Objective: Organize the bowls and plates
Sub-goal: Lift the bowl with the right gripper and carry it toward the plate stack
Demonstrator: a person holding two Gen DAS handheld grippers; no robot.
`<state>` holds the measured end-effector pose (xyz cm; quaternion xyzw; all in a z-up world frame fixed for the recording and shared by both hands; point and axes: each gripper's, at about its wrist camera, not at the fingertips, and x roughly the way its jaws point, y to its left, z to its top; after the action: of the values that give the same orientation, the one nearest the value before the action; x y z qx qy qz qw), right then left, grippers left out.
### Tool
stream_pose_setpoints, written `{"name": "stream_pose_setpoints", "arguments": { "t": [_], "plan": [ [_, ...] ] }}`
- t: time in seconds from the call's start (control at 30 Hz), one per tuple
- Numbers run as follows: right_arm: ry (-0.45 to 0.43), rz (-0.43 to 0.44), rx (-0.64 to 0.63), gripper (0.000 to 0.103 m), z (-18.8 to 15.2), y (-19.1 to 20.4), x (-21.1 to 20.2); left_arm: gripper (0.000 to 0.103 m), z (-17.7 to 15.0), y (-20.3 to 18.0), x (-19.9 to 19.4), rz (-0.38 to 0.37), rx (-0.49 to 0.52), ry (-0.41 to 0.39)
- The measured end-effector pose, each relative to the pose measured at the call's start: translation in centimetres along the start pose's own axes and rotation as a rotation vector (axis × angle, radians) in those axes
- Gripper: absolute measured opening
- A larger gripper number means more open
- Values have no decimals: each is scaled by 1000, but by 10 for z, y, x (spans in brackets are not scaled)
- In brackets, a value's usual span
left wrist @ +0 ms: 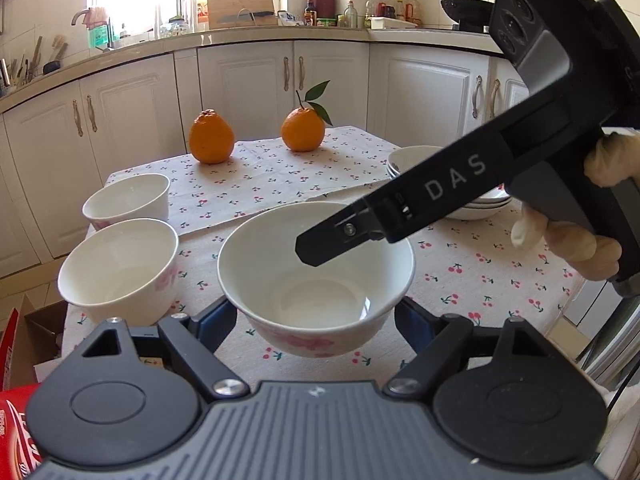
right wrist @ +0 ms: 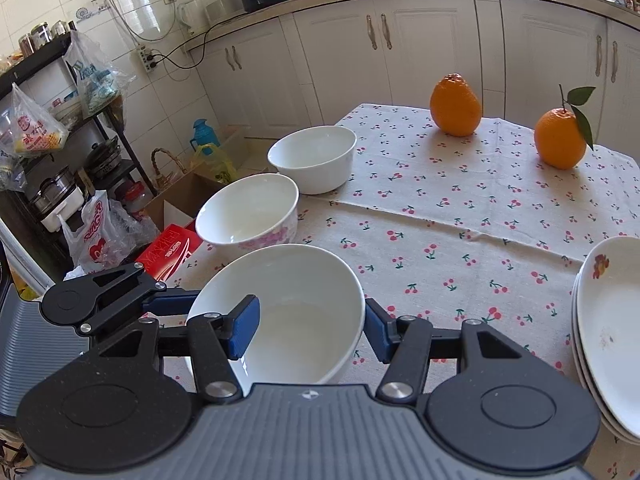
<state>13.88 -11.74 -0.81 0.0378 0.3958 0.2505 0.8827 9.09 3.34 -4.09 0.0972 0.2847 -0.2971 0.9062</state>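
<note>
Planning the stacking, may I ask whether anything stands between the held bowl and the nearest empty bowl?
Nothing visible does: only bare tablecloth separates the held bowl from the nearest bowl, which is empty.

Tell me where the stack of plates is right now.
The stack of plates sits at the table's right edge in the right wrist view, below the leafy orange and right of the held bowl.

Two oranges are sitting at the far end of the cherry-print tablecloth (left wrist: 280,168): a bumpy-topped orange (left wrist: 211,136) on the left, a leafy-stemmed orange (left wrist: 303,129) well apart to its right. Behind them, white cabinets (left wrist: 248,76) are running under a countertop where a black wok (left wrist: 466,6) is resting.
</note>
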Motion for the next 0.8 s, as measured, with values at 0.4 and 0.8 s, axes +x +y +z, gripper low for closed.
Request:
{"name": "stream_pose_setpoints", "arguments": {
  "t": [0.4, 0.8],
  "plan": [
    [-2, -23, 70, 62, -12, -27, -7, 86, 5, -16, 24, -44, 8, 36],
    [15, -25, 81, 62, -17, -33, -4, 86, 2, -19, 31, -51, -2, 55]
  ]
}}
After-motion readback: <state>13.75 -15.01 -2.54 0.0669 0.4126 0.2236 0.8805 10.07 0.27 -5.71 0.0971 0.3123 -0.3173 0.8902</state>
